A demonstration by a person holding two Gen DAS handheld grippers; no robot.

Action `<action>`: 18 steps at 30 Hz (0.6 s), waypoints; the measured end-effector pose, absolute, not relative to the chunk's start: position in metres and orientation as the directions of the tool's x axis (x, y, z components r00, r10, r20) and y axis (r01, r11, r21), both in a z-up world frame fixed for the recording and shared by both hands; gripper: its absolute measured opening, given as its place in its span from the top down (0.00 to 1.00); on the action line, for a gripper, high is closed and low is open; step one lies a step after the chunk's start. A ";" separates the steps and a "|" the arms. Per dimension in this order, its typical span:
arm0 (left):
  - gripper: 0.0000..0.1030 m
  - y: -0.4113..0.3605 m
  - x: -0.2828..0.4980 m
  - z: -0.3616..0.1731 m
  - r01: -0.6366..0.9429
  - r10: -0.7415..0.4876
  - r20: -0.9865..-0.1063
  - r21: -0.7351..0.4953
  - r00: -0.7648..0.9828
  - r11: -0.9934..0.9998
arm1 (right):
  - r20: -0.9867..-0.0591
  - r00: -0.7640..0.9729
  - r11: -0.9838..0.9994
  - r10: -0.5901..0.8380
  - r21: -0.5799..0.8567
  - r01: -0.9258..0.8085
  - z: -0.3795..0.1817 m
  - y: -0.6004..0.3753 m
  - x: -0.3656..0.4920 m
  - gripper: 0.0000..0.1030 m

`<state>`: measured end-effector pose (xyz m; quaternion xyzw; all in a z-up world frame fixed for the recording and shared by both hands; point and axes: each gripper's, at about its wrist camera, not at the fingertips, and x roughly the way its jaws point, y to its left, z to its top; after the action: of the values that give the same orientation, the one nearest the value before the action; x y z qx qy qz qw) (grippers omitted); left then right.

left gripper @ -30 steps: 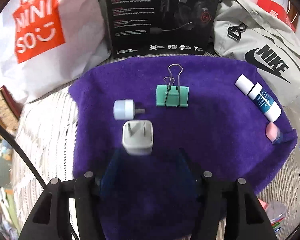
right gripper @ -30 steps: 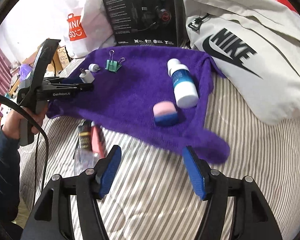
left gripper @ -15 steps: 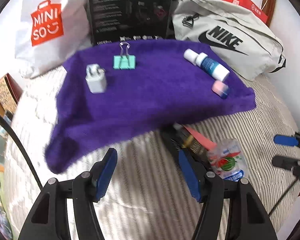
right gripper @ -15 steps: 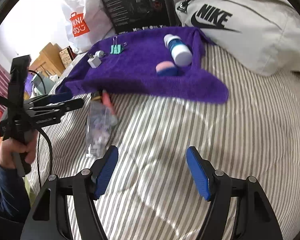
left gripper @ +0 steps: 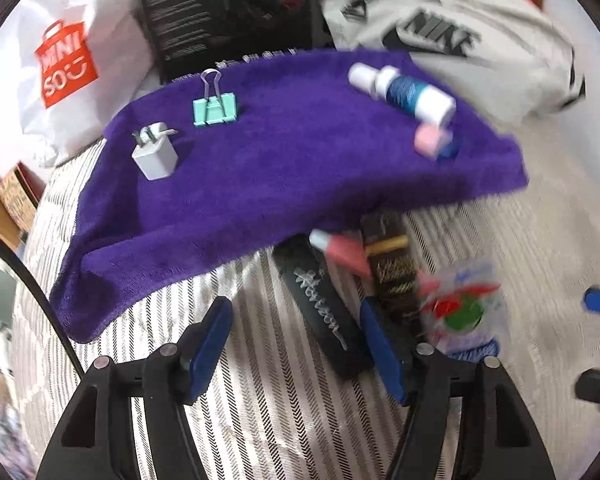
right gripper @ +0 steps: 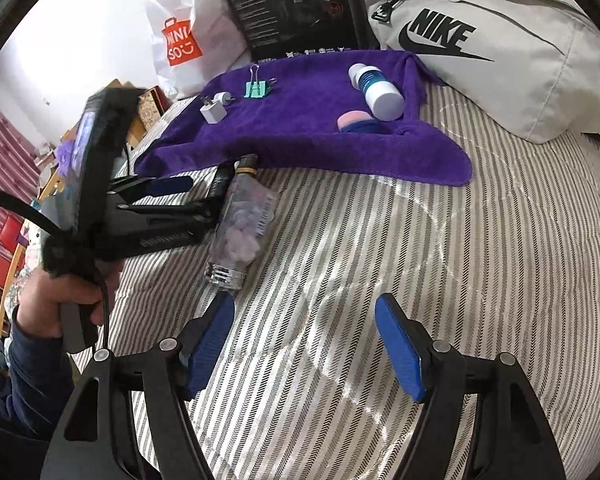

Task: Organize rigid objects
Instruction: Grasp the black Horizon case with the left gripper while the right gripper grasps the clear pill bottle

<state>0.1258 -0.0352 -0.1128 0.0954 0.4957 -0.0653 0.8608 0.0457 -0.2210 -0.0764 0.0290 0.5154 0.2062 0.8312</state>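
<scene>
On the purple towel (right gripper: 300, 128): two plugs (right gripper: 212, 111), one clip (right gripper: 257, 89).

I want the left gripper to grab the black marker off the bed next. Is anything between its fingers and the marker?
Nothing visible blocks it. The left gripper is open just before the black marker, which lies on the striped sheet with its near end already between the fingers.

White charger (left gripper: 155, 159), mint binder clip (left gripper: 214, 111), blue-white bottle (left gripper: 404, 90) lying on purple towel (left gripper: 284, 168).
</scene>
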 end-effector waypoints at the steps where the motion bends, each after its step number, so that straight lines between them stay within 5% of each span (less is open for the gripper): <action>1: 0.35 -0.034 0.123 -0.113 0.209 -0.006 -0.860 0.118 0.510 0.971 | -0.844 0.384 0.912 0.374 0.260 -0.316 -0.076 -0.221 0.044 0.30; 12: 0.39 -0.020 0.122 -0.111 0.193 -0.012 -0.852 0.105 0.524 0.975 | -0.841 0.385 0.917 0.381 0.289 -0.276 -0.083 -0.228 0.047 0.29; 18: 0.75 -0.031 0.125 -0.112 0.245 -0.103 -0.851 0.031 0.514 0.969 | -0.832 0.403 0.922 0.381 0.310 -0.231 -0.083 -0.222 0.055 0.29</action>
<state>0.1254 -0.0314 -0.1118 0.0736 0.4823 -0.1006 0.8671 0.0548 -0.2224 -0.0832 0.0725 0.5148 0.1834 0.8343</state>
